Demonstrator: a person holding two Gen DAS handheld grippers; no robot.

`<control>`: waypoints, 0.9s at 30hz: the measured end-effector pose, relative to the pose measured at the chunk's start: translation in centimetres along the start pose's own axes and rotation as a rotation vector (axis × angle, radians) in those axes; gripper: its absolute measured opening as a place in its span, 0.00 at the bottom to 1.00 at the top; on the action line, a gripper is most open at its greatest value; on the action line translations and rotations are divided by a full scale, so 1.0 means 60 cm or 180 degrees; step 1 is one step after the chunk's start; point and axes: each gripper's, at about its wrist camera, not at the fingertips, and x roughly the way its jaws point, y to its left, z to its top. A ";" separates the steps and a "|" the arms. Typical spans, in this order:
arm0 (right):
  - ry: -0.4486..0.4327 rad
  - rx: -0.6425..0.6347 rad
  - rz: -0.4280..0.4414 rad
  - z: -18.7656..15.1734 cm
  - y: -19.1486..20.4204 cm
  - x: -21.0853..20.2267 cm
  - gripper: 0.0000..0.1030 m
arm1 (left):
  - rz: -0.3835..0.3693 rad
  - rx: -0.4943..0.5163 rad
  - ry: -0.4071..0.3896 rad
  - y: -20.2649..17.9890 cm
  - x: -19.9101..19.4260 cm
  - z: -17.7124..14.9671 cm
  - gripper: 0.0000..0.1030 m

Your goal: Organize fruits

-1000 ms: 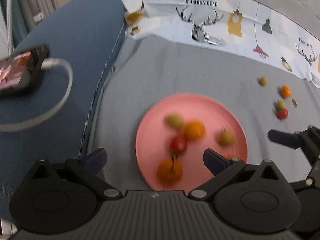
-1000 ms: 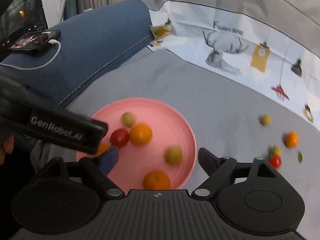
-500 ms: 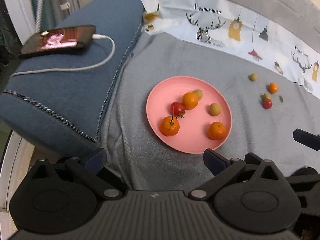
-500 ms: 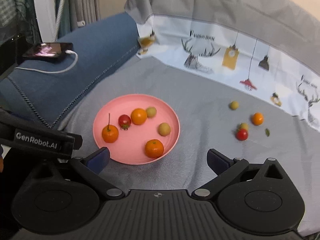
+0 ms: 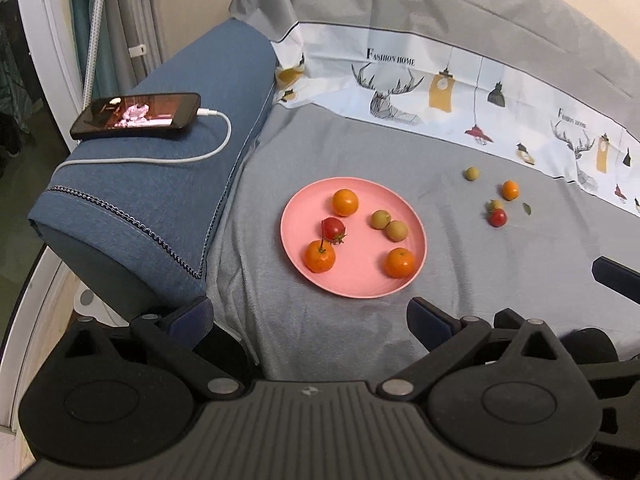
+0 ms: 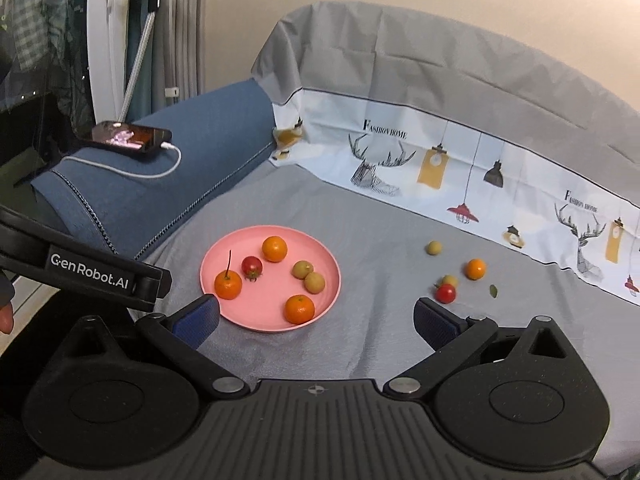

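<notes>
A pink plate [image 5: 356, 276] lies on the grey cloth and holds three oranges, a red tomato [image 5: 333, 229] and two yellow-green fruits. To its right, several small fruits sit loose on the cloth: a green one [image 5: 472, 173], an orange one [image 5: 510, 190] and a red one [image 5: 497, 217] touching a second green one. My left gripper [image 5: 308, 318] hangs open above the plate's near edge with nothing in it. My right gripper [image 6: 316, 316] is also open wide and empty, with the plate [image 6: 264, 308] just beyond its left fingertip.
A phone [image 5: 136, 116] on a white charging cable rests on the blue cushion [image 5: 160, 184] left of the plate. A printed white cloth [image 5: 440, 92] rises along the back. A small green leaf [image 5: 527, 209] lies by the loose fruits.
Both grippers have pulled back and up from the plate, which now looks smaller. The right jaws have widened. The two green fruits on the plate have rolled together.
</notes>
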 end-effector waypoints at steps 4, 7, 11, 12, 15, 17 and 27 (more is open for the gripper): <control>-0.0068 0.0044 -0.0016 -0.003 -0.005 -0.017 0.99 | -0.0003 0.0039 -0.0070 -0.007 -0.020 -0.006 1.00; -0.0116 0.0057 -0.0022 -0.004 -0.004 -0.026 0.99 | 0.0002 0.0052 -0.0114 -0.009 -0.032 -0.010 1.00; -0.0135 0.0074 0.0000 -0.008 -0.002 -0.035 0.99 | 0.0014 0.0043 -0.0160 -0.007 -0.043 -0.016 1.00; -0.0137 0.0079 0.0006 -0.009 -0.002 -0.036 0.99 | 0.0017 0.0039 -0.0163 -0.007 -0.045 -0.016 1.00; -0.0143 0.0086 0.0009 -0.011 -0.001 -0.040 0.99 | 0.0025 0.0021 -0.0176 -0.002 -0.050 -0.019 1.00; -0.0150 0.0088 0.0003 -0.012 0.000 -0.042 0.99 | 0.0029 0.0007 -0.0186 0.001 -0.052 -0.020 1.00; -0.0178 0.0075 -0.0014 -0.010 0.005 -0.051 0.99 | 0.0029 -0.0016 -0.0222 0.004 -0.058 -0.021 1.00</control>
